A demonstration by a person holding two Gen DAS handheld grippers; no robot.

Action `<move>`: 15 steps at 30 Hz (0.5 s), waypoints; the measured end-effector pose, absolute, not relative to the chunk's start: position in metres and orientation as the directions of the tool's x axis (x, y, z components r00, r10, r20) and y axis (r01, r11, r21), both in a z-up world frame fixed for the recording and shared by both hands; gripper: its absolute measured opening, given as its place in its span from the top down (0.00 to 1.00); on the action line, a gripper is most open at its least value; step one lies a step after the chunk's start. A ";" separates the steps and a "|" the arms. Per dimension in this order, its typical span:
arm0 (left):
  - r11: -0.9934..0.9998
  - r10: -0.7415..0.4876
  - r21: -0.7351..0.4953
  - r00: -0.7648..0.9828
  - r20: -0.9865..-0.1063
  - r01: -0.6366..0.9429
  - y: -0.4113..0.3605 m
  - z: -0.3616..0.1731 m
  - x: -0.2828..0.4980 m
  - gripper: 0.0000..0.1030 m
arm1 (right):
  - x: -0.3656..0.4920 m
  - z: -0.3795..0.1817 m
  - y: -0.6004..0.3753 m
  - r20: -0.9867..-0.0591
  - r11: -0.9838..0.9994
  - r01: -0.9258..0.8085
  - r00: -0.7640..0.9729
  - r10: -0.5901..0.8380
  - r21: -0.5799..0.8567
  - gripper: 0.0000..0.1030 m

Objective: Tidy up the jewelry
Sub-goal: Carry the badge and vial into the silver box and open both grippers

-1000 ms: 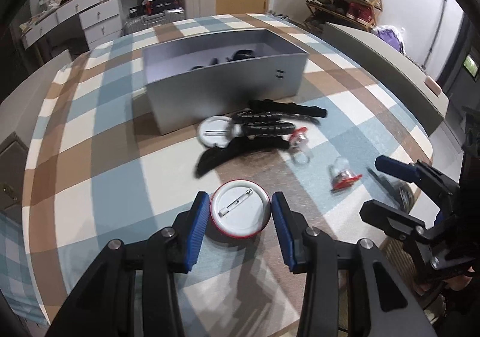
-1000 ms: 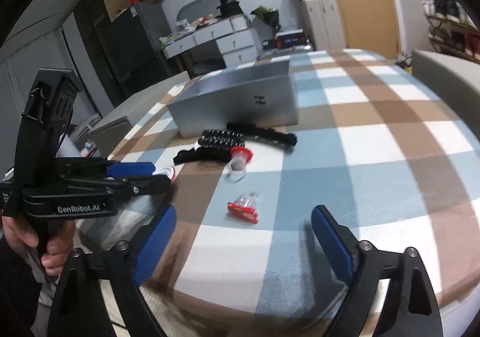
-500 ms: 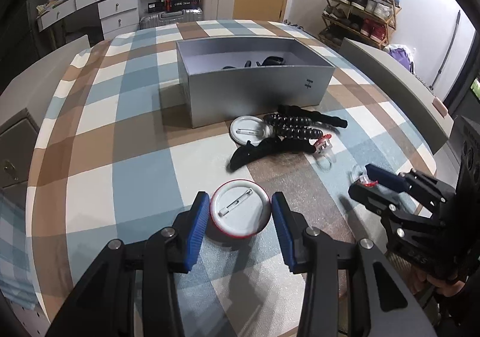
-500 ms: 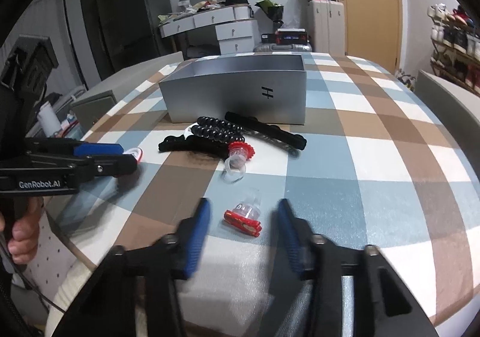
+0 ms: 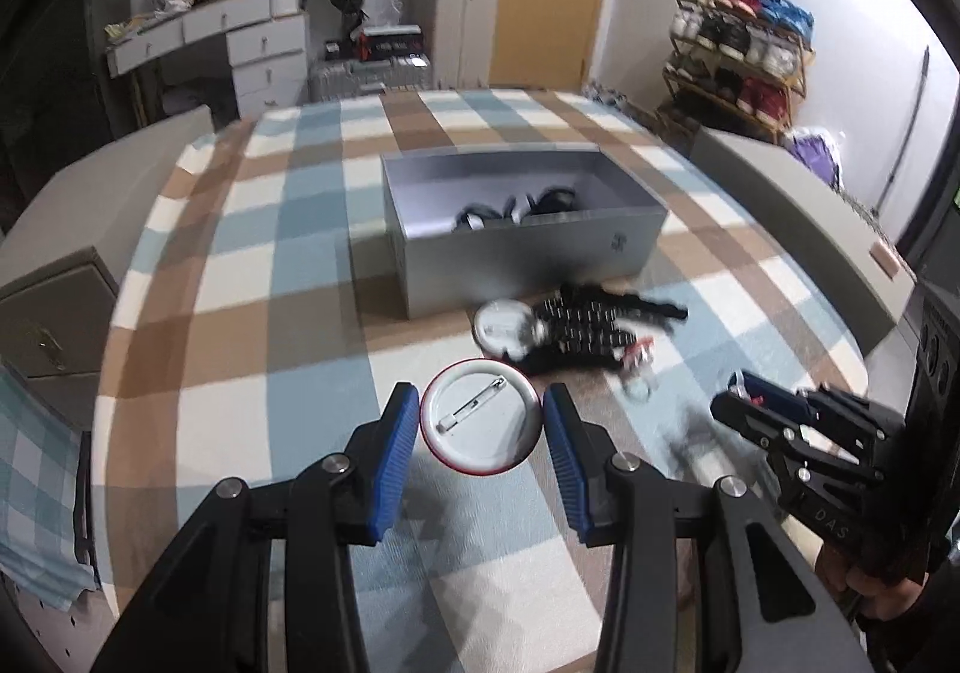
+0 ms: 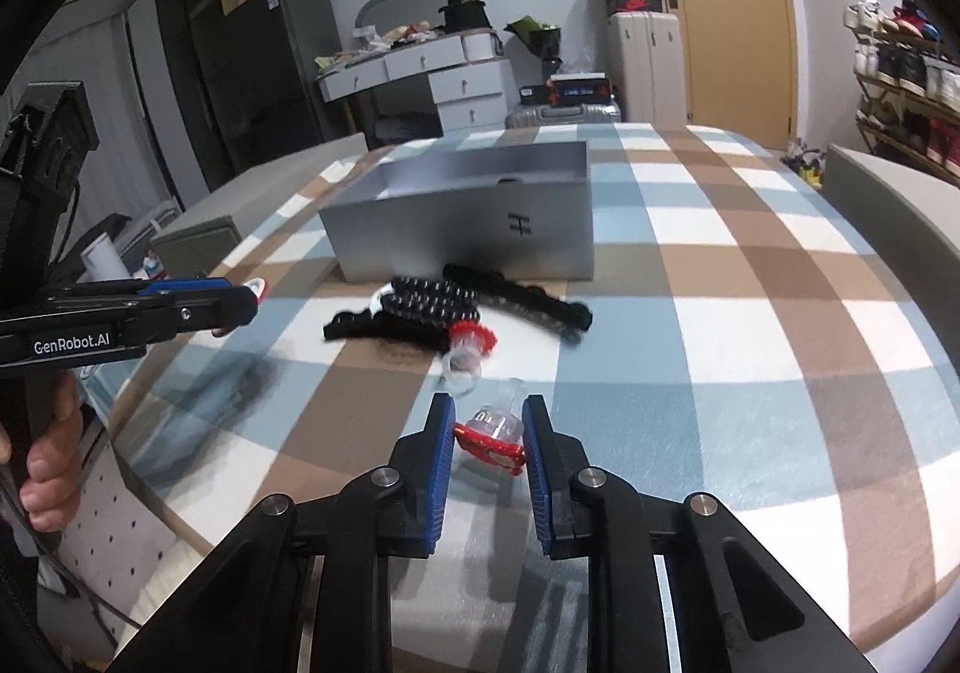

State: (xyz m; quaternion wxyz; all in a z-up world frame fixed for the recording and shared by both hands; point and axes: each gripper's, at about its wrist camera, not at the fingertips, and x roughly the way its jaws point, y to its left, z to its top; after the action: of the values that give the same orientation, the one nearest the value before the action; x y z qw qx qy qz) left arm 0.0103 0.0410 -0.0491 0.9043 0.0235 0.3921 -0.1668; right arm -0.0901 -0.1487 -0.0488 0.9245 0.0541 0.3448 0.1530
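My left gripper point(image 5: 480, 418) is shut on a round white pin badge with a red rim point(image 5: 480, 416) and holds it above the table; it also shows in the right wrist view point(image 6: 240, 298). My right gripper point(image 6: 485, 436) is shut on a small clear ring with a red top point(image 6: 489, 433). It shows in the left wrist view point(image 5: 744, 400). A grey open box point(image 5: 522, 247) stands further back with dark items inside. In front of it lie a second badge point(image 5: 501, 328), black beaded bracelets point(image 6: 432, 301), a black hair clip point(image 6: 522, 298) and another red-topped ring point(image 6: 465, 346).
The table has a blue, brown and white checked cloth point(image 6: 720, 313). Grey cabinets point(image 5: 54, 307) stand beside the table on the left. A grey bench point(image 5: 798, 205) runs along the right side. Drawers, suitcases and a shoe rack stand behind.
My right gripper has closed on the red-topped ring and lifted it slightly. My left gripper has risen and moved toward the box with the badge.
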 end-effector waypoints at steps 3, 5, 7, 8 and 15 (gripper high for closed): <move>0.950 -0.275 -0.087 0.668 -0.691 0.301 0.042 -0.041 0.012 0.64 | -0.085 -0.043 -0.156 -0.611 0.940 -0.237 0.715 0.340 0.245 0.79; 0.949 -0.282 -0.096 0.676 -0.681 0.300 0.042 -0.036 0.015 0.64 | -0.082 -0.036 -0.160 -0.599 0.941 -0.235 0.727 0.337 0.244 0.79; 0.946 -0.292 -0.103 0.676 -0.677 0.306 0.042 -0.032 0.019 0.64 | -0.077 -0.030 -0.163 -0.588 0.938 -0.237 0.732 0.344 0.253 0.79; 0.946 -0.291 -0.100 0.679 -0.674 0.307 0.041 -0.030 0.021 0.64 | -0.073 -0.026 -0.164 -0.585 0.934 -0.242 0.731 0.353 0.261 0.79; 0.938 -0.324 -0.129 0.684 -0.654 0.321 0.041 -0.015 0.044 0.64 | -0.035 0.005 -0.167 -0.545 0.894 -0.316 0.711 0.444 0.316 0.79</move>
State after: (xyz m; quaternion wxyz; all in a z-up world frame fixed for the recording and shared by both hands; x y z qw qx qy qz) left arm 0.0436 0.0406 -0.0148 0.9176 -0.0019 0.3568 -0.1756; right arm -0.0354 -0.1668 0.0053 0.9195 0.1004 0.3188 0.2068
